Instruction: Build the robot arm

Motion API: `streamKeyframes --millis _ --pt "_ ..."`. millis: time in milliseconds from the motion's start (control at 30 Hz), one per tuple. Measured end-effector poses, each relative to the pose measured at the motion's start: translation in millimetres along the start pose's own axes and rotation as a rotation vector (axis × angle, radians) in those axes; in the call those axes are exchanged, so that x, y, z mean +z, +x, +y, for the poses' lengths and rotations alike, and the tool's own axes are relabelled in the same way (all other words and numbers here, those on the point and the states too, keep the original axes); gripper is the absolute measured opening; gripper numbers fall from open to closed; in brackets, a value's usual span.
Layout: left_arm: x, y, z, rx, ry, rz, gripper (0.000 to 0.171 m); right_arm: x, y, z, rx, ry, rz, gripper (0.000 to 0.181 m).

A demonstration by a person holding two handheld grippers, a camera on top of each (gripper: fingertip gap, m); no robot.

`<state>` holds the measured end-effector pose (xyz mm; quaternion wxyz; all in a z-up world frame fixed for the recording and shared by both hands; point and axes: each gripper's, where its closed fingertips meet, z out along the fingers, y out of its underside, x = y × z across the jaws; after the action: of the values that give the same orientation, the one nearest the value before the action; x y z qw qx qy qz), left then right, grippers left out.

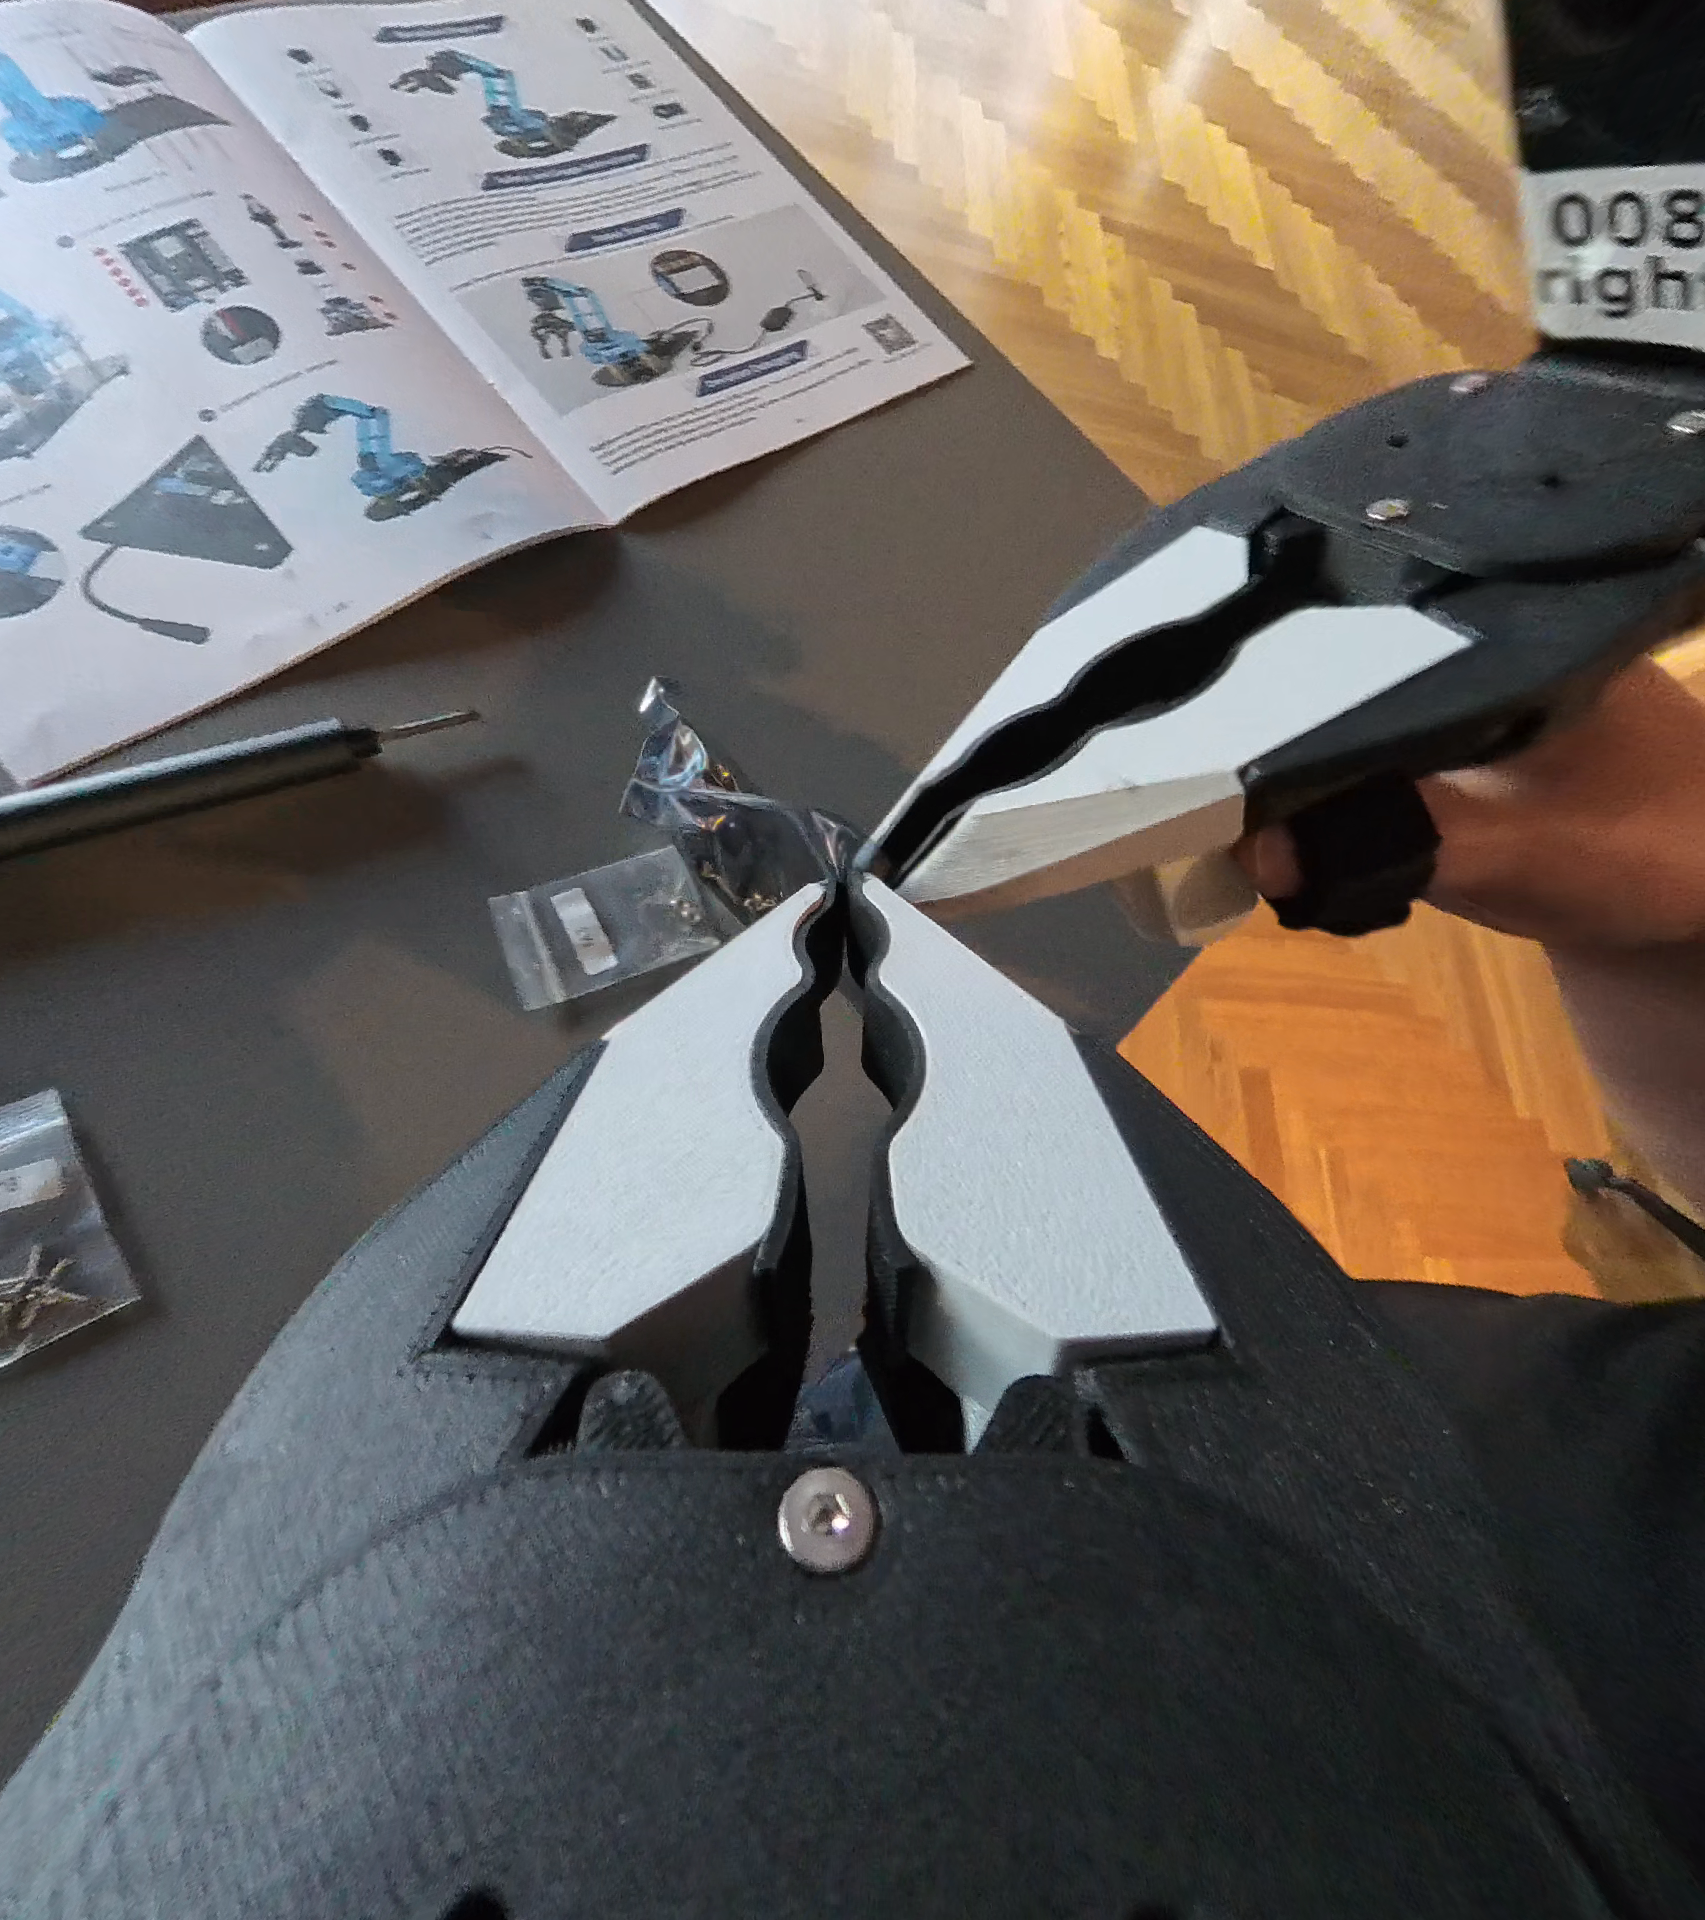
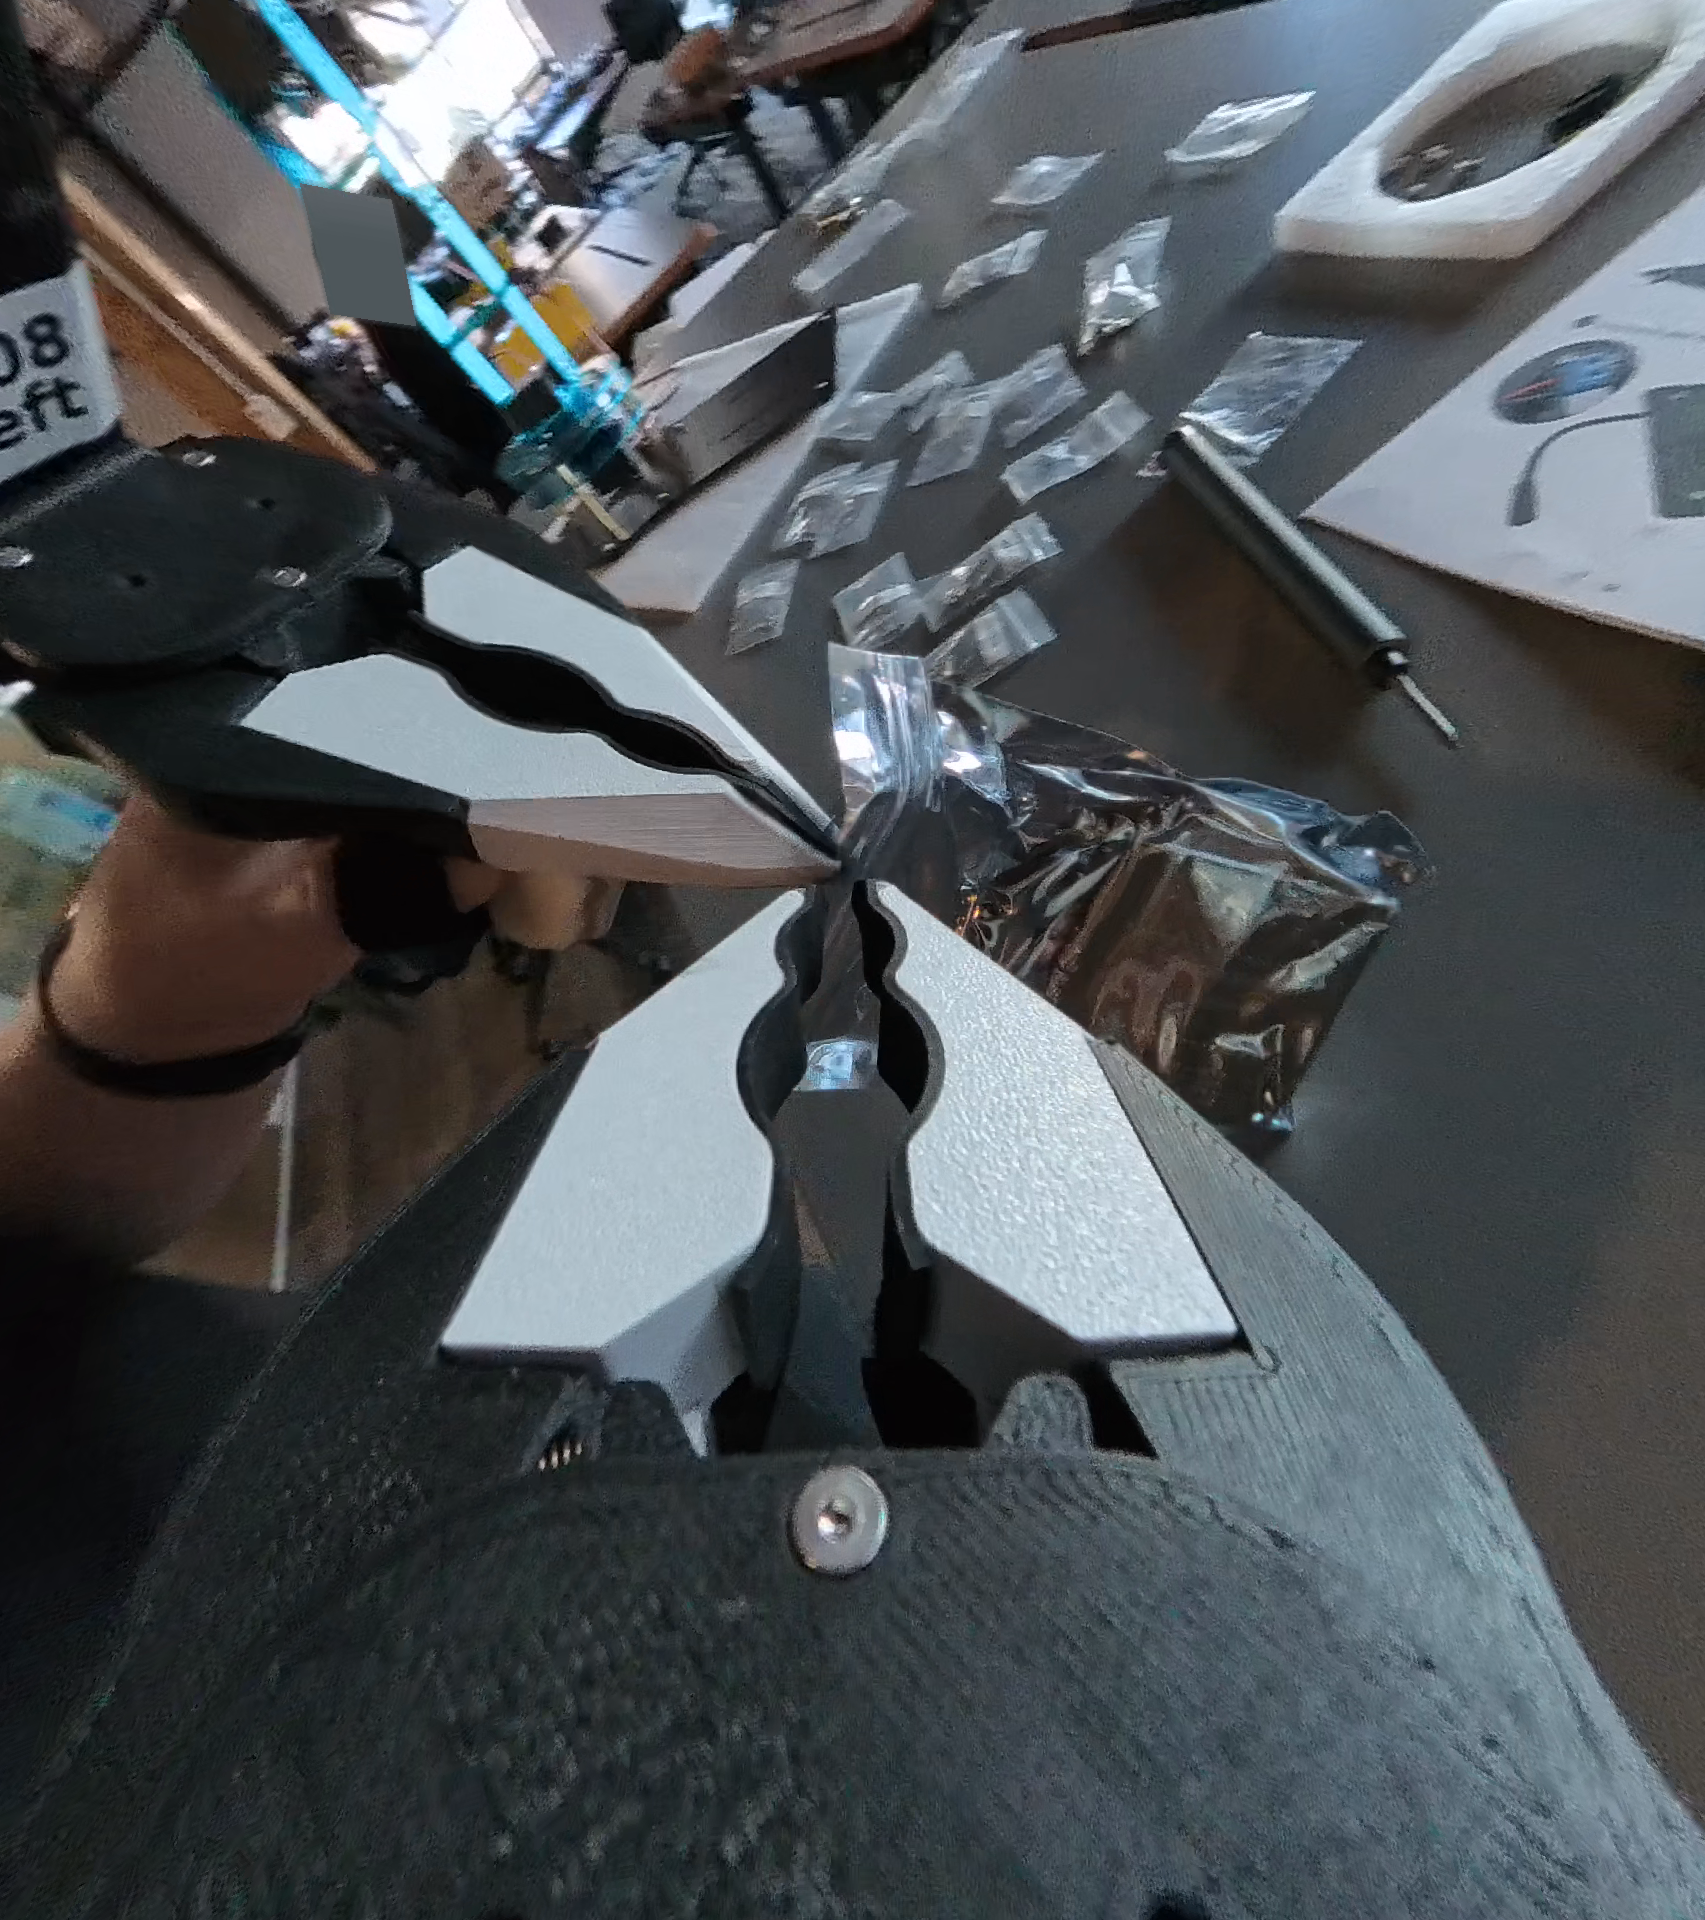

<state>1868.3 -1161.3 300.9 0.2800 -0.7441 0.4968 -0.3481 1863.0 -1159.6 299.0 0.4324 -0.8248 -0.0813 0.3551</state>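
Left wrist view: left gripper [image 1: 843, 891] clenched, tips pinching the edge of a shiny foil bag [image 1: 713, 805] held just above the dark table [image 1: 412, 1039]. Right gripper [image 1: 879, 847] comes in from the right, tips meeting the left's at the same bag edge, also clenched on it; a hand [image 1: 1554, 831] holds its grip. Just left of the tips, a small clear zip bag [image 1: 599, 930] of screws lies on the table; another screw bag [image 1: 6, 1236] sits well apart at left edge. A dark screwdriver [image 1: 152, 774] lies beyond, near an open manual [image 1: 360, 312]. Wood floor [image 1: 1243, 260] past the table edge. Right wrist view: right gripper [image 2: 853, 894] closed on the bag's crumpled top; part of the film runs down between its fingers [image 2: 661, 1122]. Left gripper [image 2: 827, 847] enters from the left, closed, tips touching the same corner, held by a hand [image 2: 204, 935] with a dark wristband [image 2: 173, 1060]. Foil bag [image 2: 1170, 914] body sags right, its lower end probably resting on the table [image 2: 1554, 1143], contact hard to tell. Behind: screwdriver [image 2: 1284, 561], manual [image 2: 1606, 468], many small clear bags [image 2: 931, 447] scattered, white foam tray [image 2: 1347, 197] far right, grey box [image 2: 744, 384] mid-table. Background room blurred.
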Motion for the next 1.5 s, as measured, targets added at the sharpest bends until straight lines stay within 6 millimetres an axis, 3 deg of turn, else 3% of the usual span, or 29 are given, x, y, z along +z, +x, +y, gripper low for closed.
streamKeyframes --millis 200,667,867,1133,1367,1500 --pt "0 -10 -7 -0.084 0.060 -0.003 0.000 5 2 -11 0.002 0.083 0.063 0.000" --pt "4 -33 -14 -0.119 0.115 -0.045 0.000 20 16 -24 -0.166 0.020 0.158 0.000" --pt "7 -66 -43 -0.095 0.121 -0.190 0.000 34 36 -60 -0.296 -0.030 0.373 0.000" --pt "9 -121 -84 -0.172 0.171 -0.307 0.000 62 67 -117 -0.284 -0.008 0.536 0.000" --pt "11 -148 -92 -0.293 0.274 -0.361 0.000 81 82 -134 -0.250 0.096 0.625 0.000" --pt "18 -159 -83 -0.306 0.285 -0.419 0.000 91 92 -128 -0.244 0.107 0.679 0.000"
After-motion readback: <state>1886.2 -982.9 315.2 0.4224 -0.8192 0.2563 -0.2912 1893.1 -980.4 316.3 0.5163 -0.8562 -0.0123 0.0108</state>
